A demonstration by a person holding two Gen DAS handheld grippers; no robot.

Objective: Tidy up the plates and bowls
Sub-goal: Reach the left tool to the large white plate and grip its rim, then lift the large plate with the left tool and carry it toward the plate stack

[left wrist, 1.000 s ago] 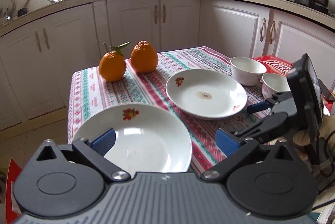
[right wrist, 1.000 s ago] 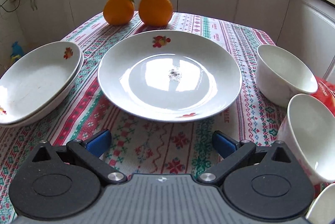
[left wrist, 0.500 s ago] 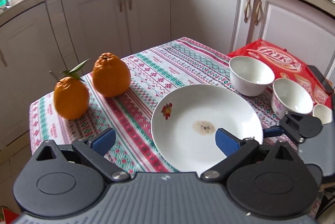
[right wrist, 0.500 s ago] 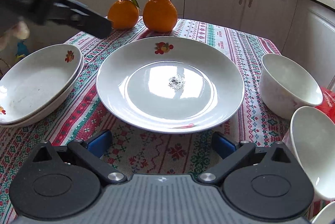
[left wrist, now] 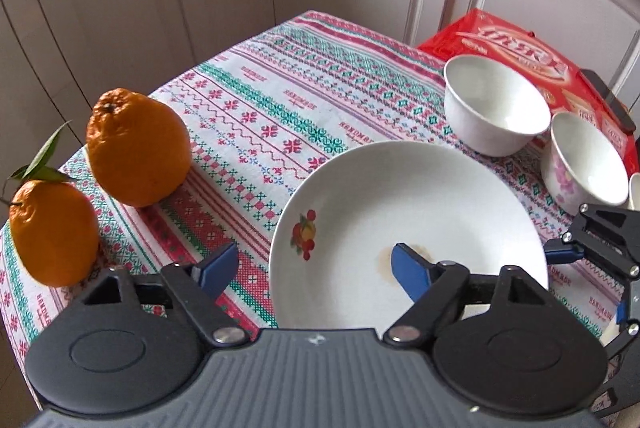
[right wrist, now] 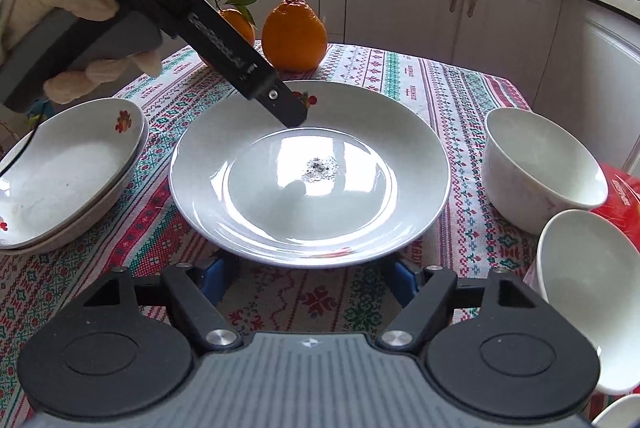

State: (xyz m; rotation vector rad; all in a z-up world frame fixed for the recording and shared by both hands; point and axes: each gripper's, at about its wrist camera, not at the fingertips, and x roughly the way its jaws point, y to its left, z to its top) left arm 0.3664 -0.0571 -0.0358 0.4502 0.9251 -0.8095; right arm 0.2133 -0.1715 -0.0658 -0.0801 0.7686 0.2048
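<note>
Two tools close on the wide white ceramic plate [right wrist: 312, 172]: left tool [left wrist: 316, 268] straddling its rim, right tool [right wrist: 308, 278] under the near edge (neither pinching yet); uneven closing could tip it.

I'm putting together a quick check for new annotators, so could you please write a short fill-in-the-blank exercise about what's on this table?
1. Behind the large plate stand two ____.
2. The plate's rim bears a small printed ____ motif.
3. The stacked plates lie on the plate's ____ side in the right wrist view.
4. The red packet lies under the ____ bowls.

Missing words: oranges; fruit; left; white
</note>
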